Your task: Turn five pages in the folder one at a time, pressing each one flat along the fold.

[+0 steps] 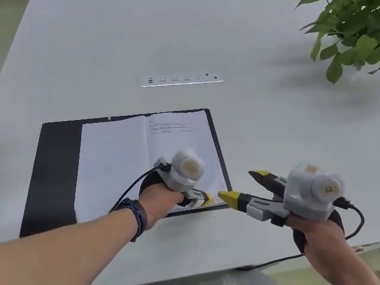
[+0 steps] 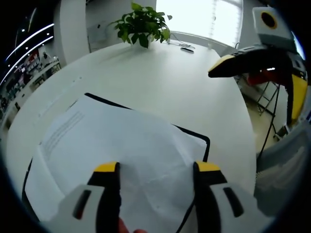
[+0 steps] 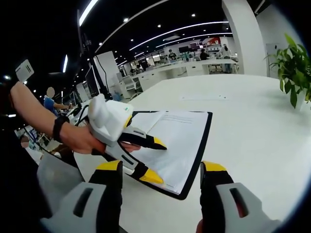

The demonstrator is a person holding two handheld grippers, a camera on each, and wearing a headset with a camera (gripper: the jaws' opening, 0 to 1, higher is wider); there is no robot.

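Folder (image 1: 58, 169) open centre-left; left gripper (image 1: 200, 199), jaws apart & empty, at lower-right corner of page (image 1: 178, 139); right gripper (image 1: 244, 187) wide open, empty. Next, prob.: pinch one sheet only.

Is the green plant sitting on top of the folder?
No, the plant is at the far right of the table, well apart from the open folder.

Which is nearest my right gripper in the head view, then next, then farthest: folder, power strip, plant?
1. Folder, just left of the right gripper.
2. Power strip, beyond the folder, mid-table.
3. Plant, far right corner.
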